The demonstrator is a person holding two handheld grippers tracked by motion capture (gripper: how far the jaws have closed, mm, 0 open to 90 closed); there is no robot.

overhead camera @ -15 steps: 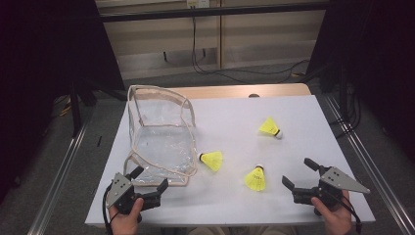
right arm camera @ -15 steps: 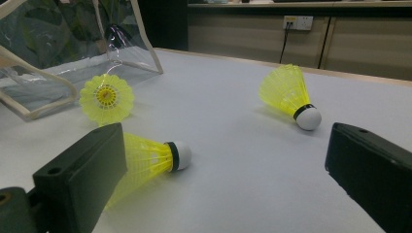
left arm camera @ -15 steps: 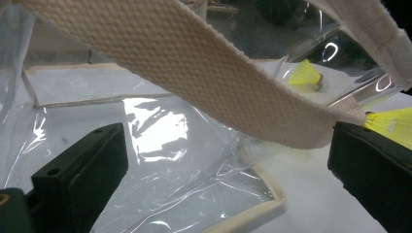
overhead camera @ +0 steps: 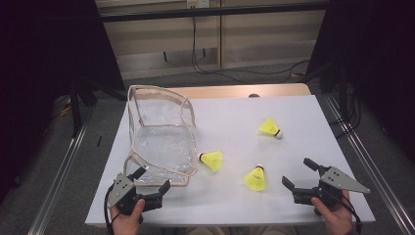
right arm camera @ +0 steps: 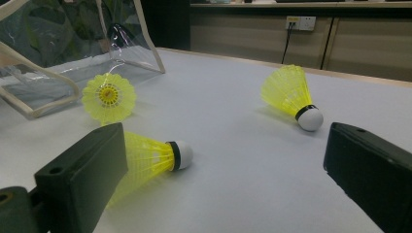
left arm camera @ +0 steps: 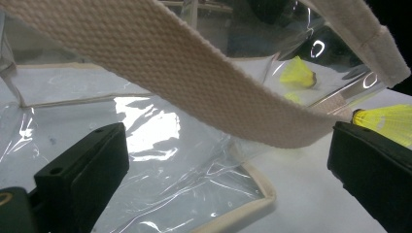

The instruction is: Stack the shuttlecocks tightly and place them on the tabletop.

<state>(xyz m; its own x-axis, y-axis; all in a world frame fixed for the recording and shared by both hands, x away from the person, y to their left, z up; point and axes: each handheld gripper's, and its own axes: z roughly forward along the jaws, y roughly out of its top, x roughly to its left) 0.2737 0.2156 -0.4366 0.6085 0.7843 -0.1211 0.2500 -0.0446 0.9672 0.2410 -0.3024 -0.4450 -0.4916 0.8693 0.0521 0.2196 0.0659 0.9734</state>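
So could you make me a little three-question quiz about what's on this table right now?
1. How many yellow shuttlecocks lie on the table?
2. True or false: the left tool is clamped on the clear bag.
3. Which shuttlecock lies nearest the right tool: a) the far shuttlecock, b) the near shuttlecock, c) the shuttlecock by the bag?

Key: 1. three; 2. false, it is open at the bag's strap; 3. b.
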